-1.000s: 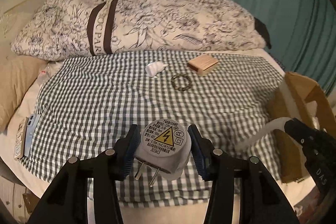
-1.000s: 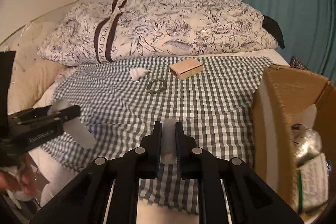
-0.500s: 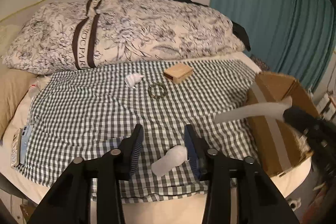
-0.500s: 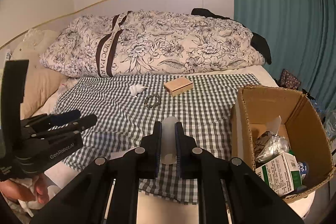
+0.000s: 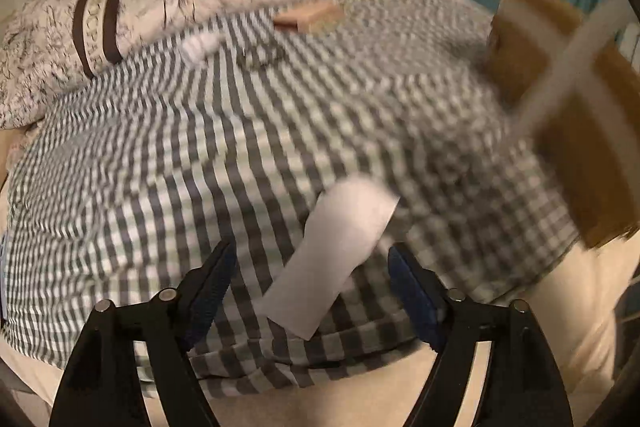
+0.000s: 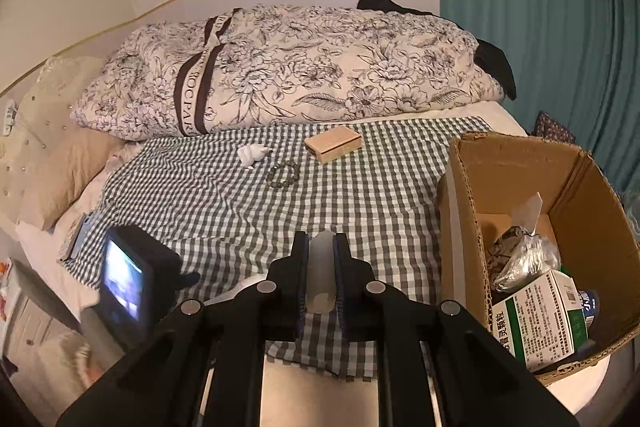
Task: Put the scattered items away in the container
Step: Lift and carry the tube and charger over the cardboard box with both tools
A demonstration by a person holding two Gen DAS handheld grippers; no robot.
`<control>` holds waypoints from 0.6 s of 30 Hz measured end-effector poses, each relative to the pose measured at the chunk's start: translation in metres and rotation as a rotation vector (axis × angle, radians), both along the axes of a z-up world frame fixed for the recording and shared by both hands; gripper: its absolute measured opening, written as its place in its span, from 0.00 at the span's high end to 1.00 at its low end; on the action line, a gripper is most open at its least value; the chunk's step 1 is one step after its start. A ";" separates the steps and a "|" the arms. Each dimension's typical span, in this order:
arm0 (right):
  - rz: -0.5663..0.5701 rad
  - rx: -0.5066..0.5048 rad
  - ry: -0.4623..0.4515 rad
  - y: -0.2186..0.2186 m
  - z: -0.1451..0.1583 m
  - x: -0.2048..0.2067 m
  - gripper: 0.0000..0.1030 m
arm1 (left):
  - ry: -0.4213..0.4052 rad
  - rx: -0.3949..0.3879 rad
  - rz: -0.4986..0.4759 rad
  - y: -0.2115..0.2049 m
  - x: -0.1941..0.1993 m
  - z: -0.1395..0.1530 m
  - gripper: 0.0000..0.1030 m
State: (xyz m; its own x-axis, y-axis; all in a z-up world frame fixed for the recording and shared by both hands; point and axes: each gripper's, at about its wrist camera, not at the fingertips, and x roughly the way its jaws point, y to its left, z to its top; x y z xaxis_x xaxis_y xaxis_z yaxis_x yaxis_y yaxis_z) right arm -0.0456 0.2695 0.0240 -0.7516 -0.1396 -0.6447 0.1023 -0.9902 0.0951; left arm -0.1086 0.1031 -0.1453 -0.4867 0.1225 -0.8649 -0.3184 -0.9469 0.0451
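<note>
Checked cloth (image 6: 360, 187) on bed: box (image 6: 592, 211) at its right edge; block (image 6: 334, 143), bracelet (image 6: 283, 175), shell (image 6: 252, 153) far side. Left gripper (image 5: 310, 281) fingers wide, over blurred white plug (image 5: 340, 247) near edge. Right gripper (image 6: 322, 275) pinches white tube (image 6: 320, 267).

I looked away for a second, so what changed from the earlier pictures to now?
The left gripper let go of the grey plug adapter, which now lies loose on the checked cloth between its open jaws. The cardboard box has come further into the right wrist view. The right gripper stays shut on the translucent strip; wooden box, bracelet and white shell stayed put.
</note>
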 end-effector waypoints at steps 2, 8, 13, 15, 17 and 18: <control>-0.003 0.000 -0.006 0.002 -0.003 -0.002 0.88 | -0.034 -0.001 0.024 -0.003 -0.005 -0.009 0.54; -0.005 -0.005 -0.027 0.005 -0.011 -0.008 0.88 | -0.027 0.038 0.036 -0.010 -0.005 -0.005 0.67; -0.001 -0.009 -0.036 0.003 -0.015 -0.010 0.88 | 0.012 0.075 0.052 -0.016 -0.006 0.016 0.69; 0.003 -0.013 -0.043 0.002 -0.017 -0.010 0.88 | 0.010 0.098 0.057 -0.018 -0.008 0.021 0.69; 0.000 -0.016 -0.044 0.003 -0.018 -0.010 0.88 | 0.006 0.108 0.057 -0.020 -0.009 0.023 0.69; 0.001 -0.019 -0.047 0.004 -0.019 -0.010 0.88 | 0.004 0.105 0.059 -0.020 -0.009 0.022 0.69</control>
